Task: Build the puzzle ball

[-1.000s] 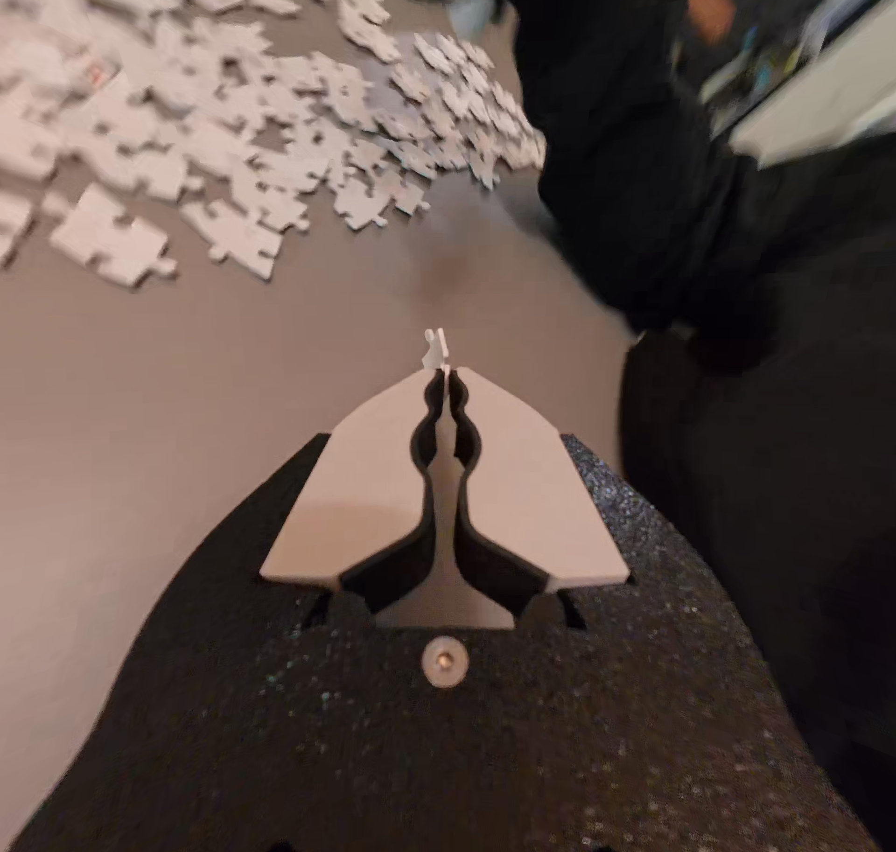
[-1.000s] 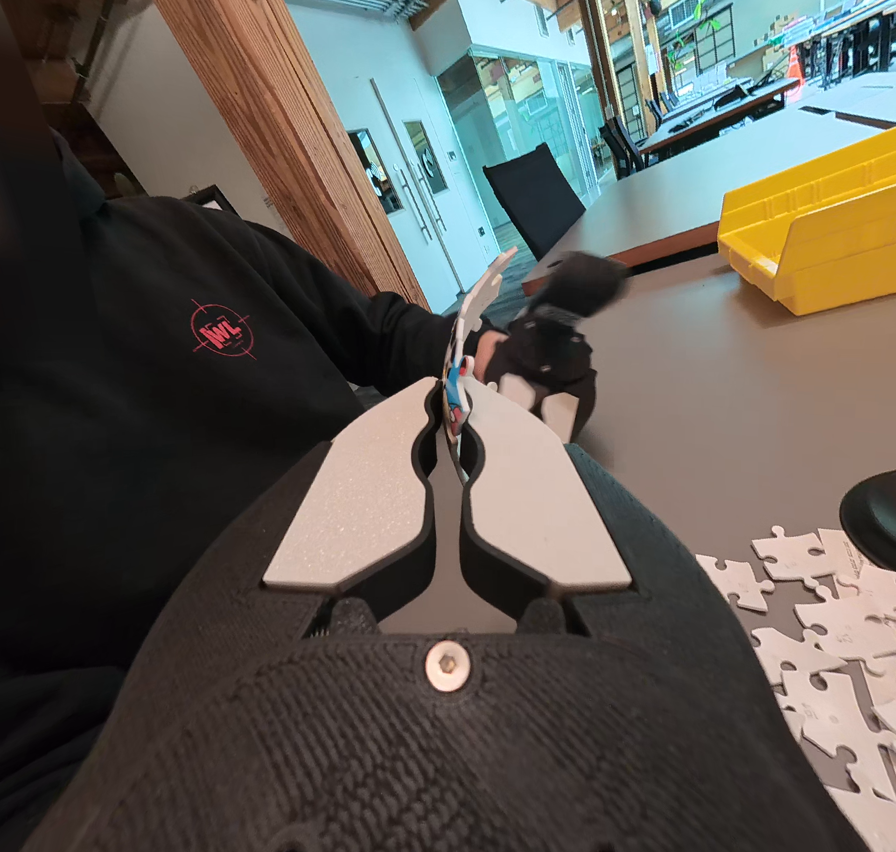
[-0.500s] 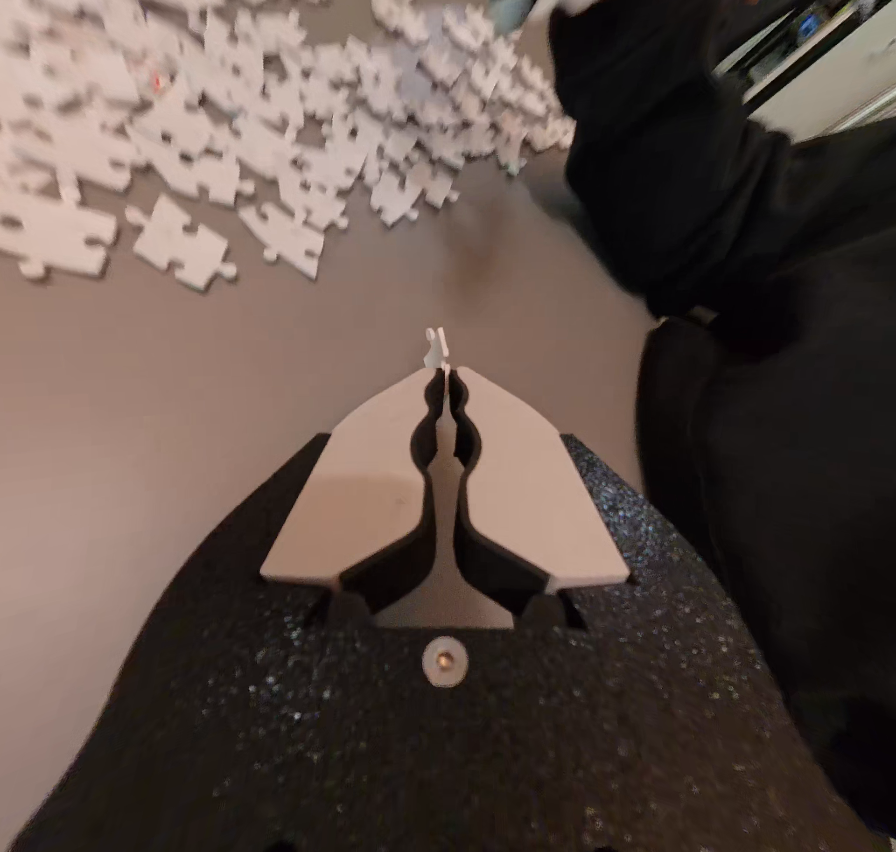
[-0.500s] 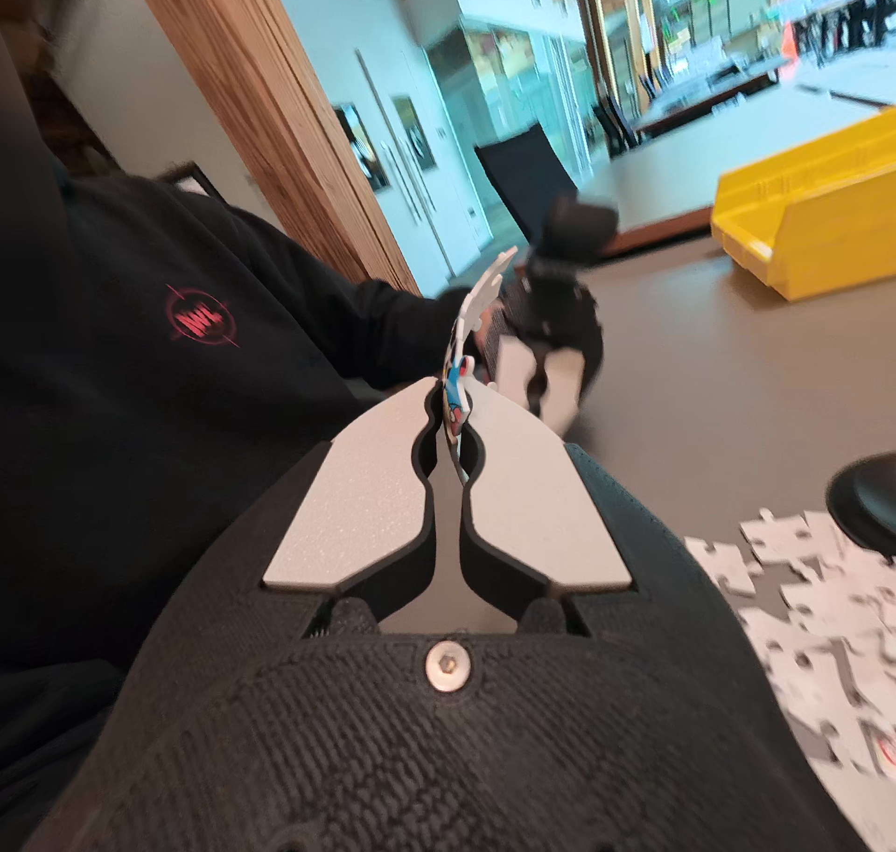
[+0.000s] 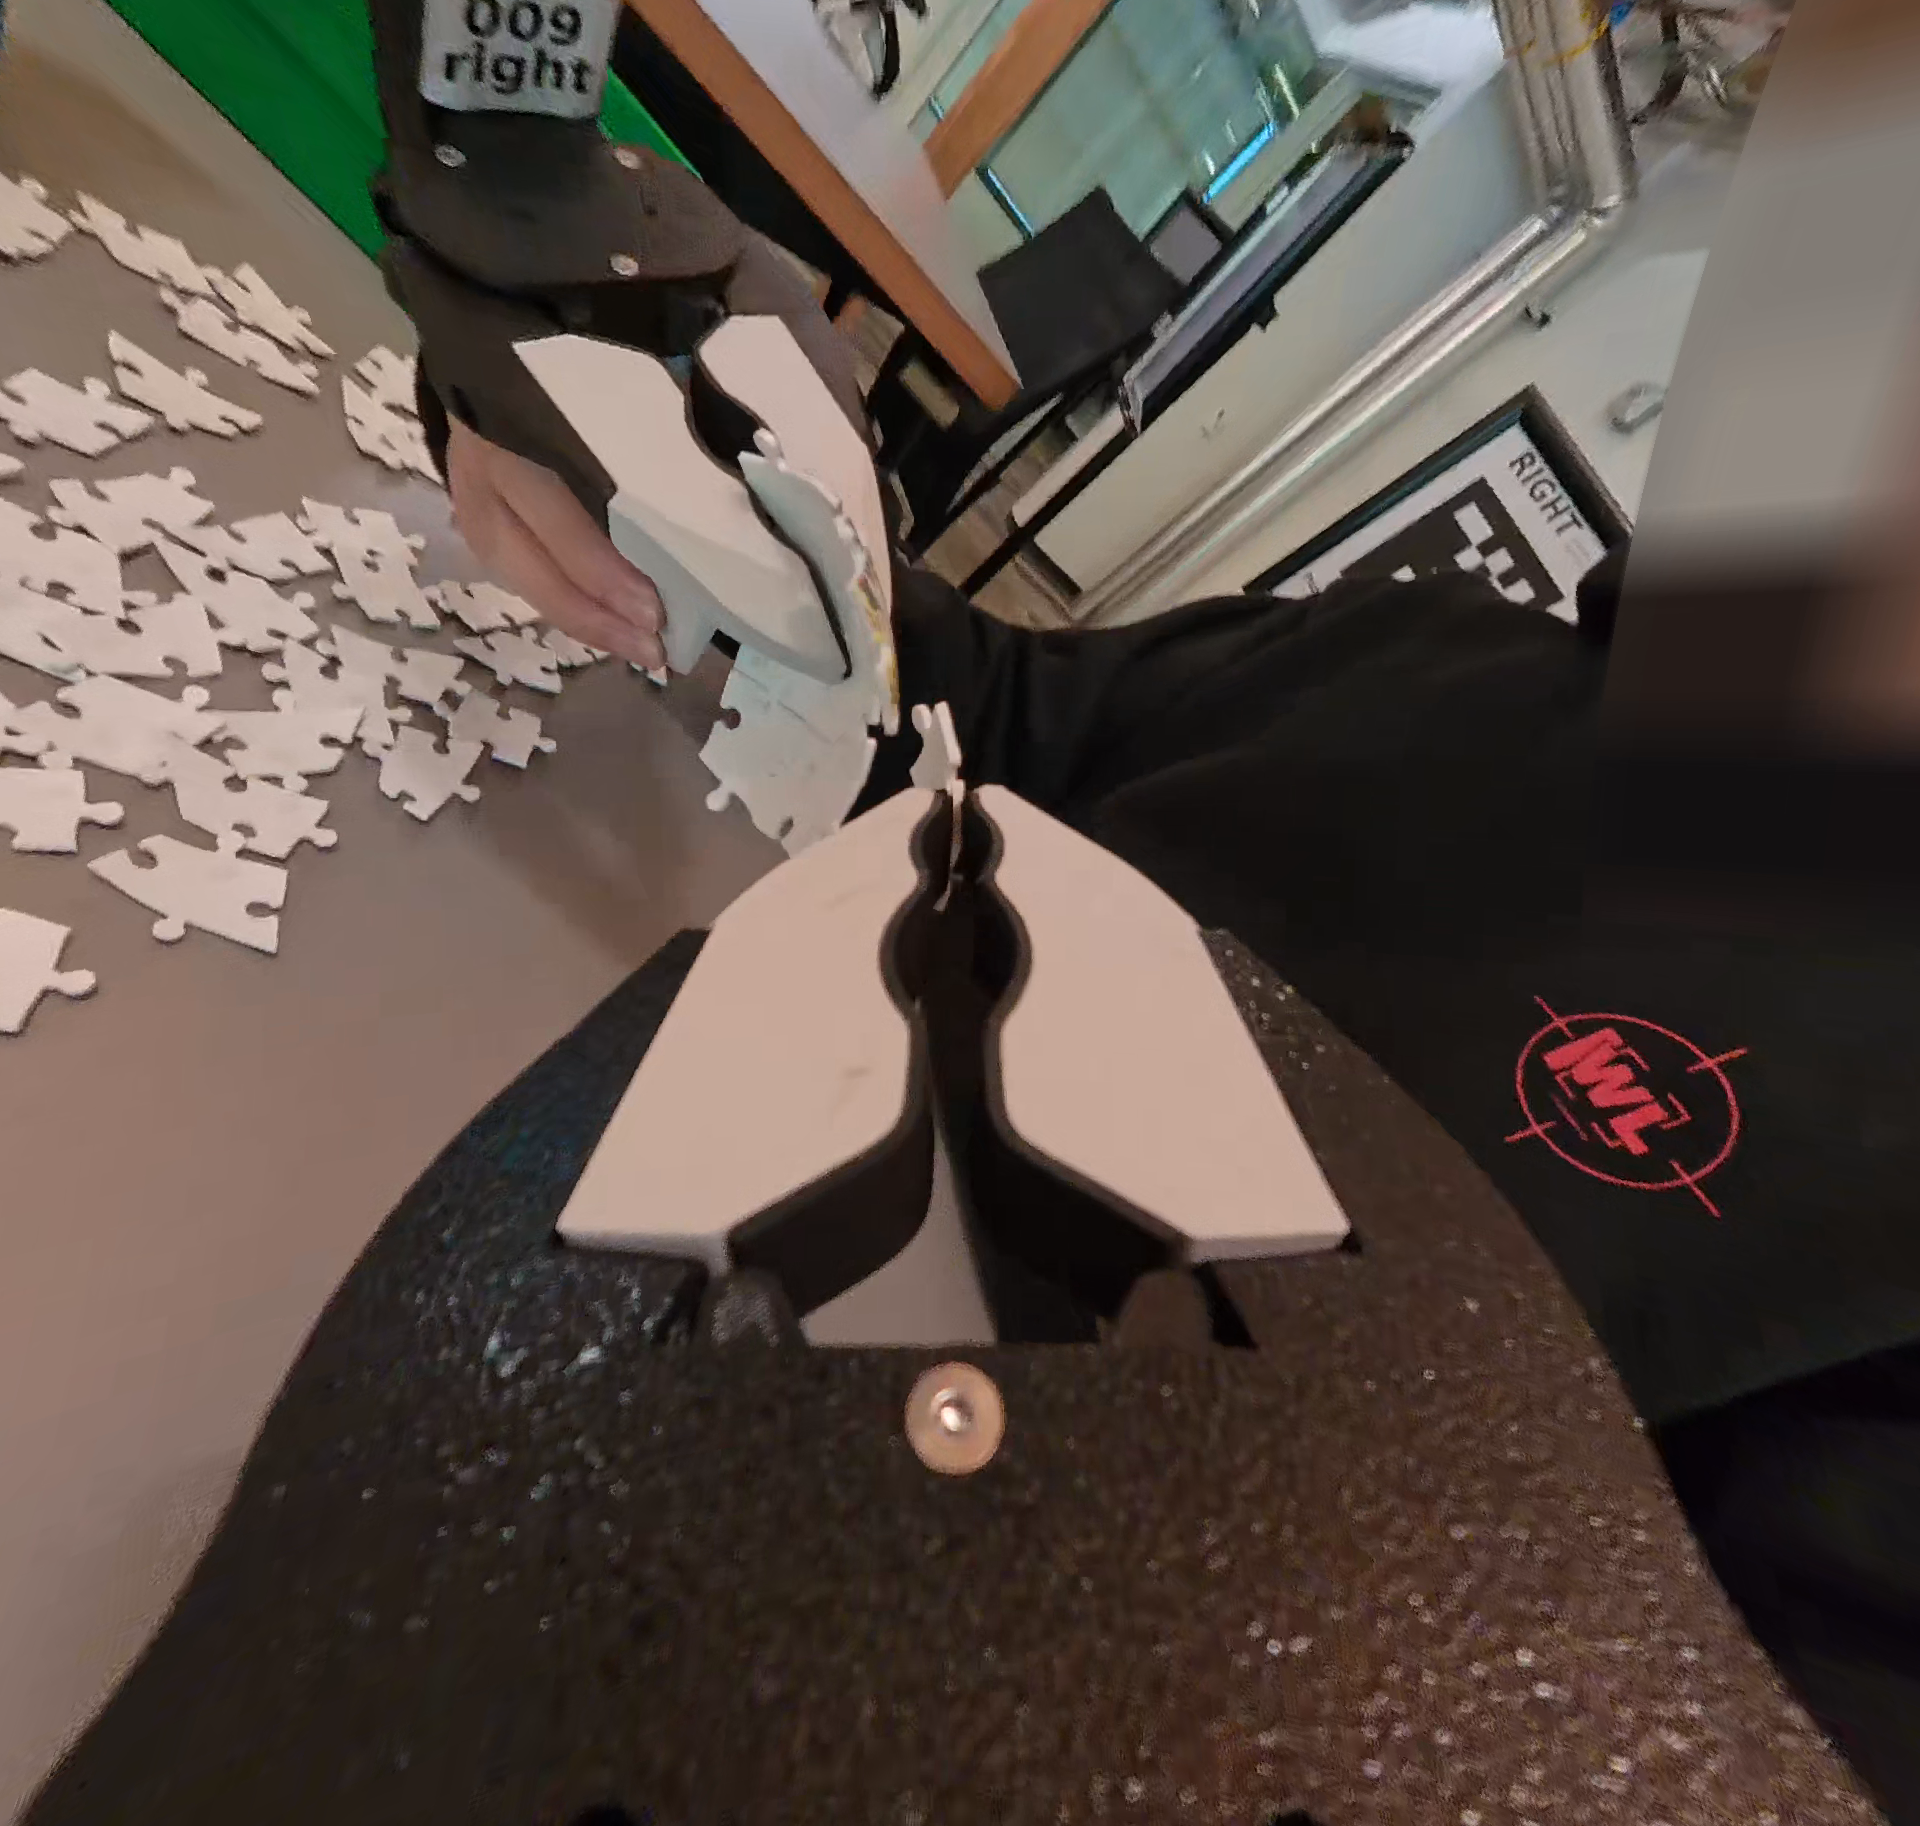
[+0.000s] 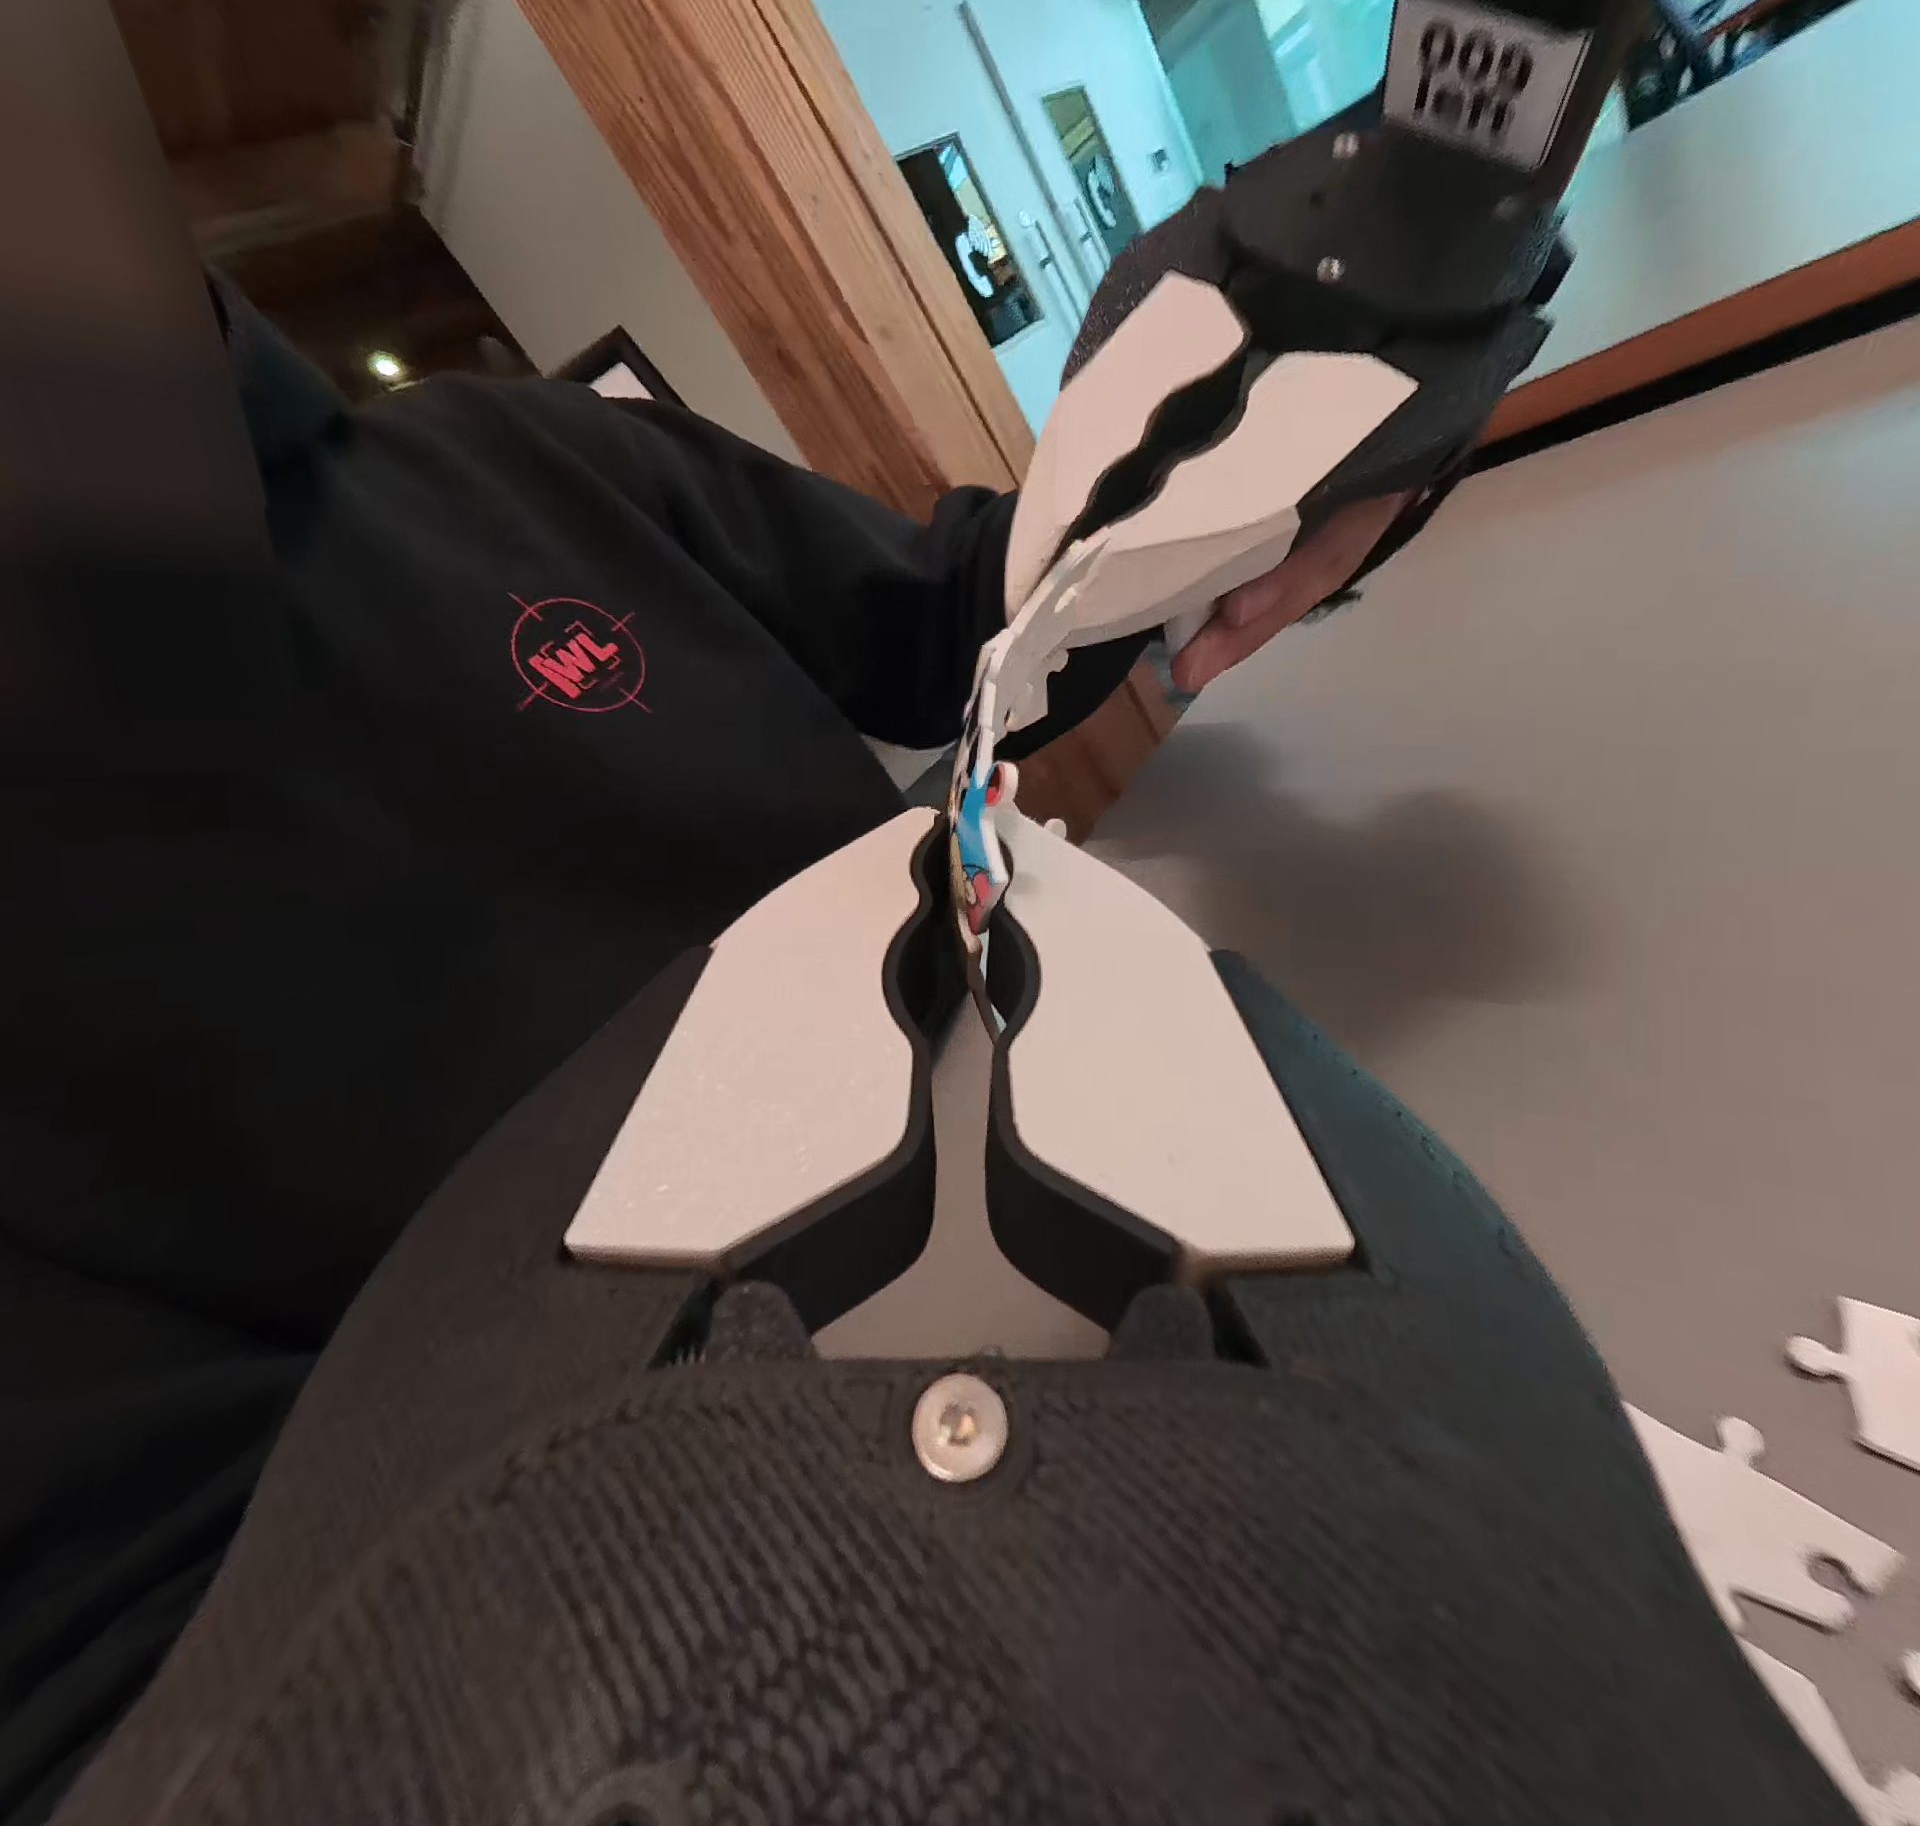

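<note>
My left gripper is shut on a single white puzzle piece, held edge-on. My right gripper is shut on a curved section of joined pieces with colour print on one face. In the left wrist view, the right gripper comes in from the upper left, with the joined section hanging below it. The single piece sits right at that section's edge. In the right wrist view, the left gripper comes in from the upper right, and its piece meets the top of the section.
Many loose white pieces lie face down on the grey table to the left; a few show in the right wrist view. A person's black shirt is close behind both grippers. A green panel stands at the table's far side. About 5 cm separates my left fingertips from my right.
The left gripper has swung up from facing the table to face the right gripper. The two grippers have come close together, and the single piece now meets the joined section.
</note>
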Demonstrator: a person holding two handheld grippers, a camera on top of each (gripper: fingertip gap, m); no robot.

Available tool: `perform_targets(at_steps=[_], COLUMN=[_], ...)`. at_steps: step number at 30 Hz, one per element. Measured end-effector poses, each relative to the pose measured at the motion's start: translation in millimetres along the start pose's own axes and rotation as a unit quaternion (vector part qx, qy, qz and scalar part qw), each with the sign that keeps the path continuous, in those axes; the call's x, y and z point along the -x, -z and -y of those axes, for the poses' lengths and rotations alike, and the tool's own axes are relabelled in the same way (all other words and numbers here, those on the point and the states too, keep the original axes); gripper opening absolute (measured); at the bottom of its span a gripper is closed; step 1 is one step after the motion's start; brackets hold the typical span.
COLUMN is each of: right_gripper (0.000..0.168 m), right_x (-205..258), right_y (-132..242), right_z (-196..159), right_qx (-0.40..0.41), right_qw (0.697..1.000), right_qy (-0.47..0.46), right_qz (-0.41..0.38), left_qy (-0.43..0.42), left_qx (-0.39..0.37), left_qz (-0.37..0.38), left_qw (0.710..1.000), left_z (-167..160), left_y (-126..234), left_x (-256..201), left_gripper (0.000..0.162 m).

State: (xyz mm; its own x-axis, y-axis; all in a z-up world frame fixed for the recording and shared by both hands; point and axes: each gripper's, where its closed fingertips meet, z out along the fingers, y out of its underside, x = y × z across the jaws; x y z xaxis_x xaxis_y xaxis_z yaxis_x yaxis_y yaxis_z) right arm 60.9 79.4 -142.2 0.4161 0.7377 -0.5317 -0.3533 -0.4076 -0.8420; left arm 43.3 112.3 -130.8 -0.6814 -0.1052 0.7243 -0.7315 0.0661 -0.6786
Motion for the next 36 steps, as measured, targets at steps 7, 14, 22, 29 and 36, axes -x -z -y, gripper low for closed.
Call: perform_targets(at_steps=[7,14,22,29,36], right_gripper=[0.004,0.004,0.004,0.004,0.004], right_x=[-3.9,-9.9,-18.6,-19.6,-27.6], right_y=[-6.4,-10.2,-10.7,-11.8,-1.9], right_z=[0.7,-2.6,-2.6,-3.2,4.3], right_qx=[-0.005,-0.001,-0.005,-0.005,-0.031], right_qw=[1.000,0.999,0.997,0.997,0.996], right_qy=[-0.023,-0.054,-0.070,-0.074,-0.073], right_qz=[0.005,0.004,-0.015,-0.012,-0.043], left_qy=[0.022,0.031,0.032,0.026,0.019], left_qx=[0.049,0.098,0.129,0.145,0.099], left_qz=[0.014,0.035,0.084,0.109,0.101], left_qw=[0.998,0.994,0.988,0.983,0.990], left_z=[-7.5,-14.0,-13.7,-14.6,-8.3], left_y=[0.3,3.4,8.4,10.7,16.0], left_x=[5.8,12.0,21.1,24.7,24.0], left_gripper=[0.001,0.001,0.001,0.001,0.000])
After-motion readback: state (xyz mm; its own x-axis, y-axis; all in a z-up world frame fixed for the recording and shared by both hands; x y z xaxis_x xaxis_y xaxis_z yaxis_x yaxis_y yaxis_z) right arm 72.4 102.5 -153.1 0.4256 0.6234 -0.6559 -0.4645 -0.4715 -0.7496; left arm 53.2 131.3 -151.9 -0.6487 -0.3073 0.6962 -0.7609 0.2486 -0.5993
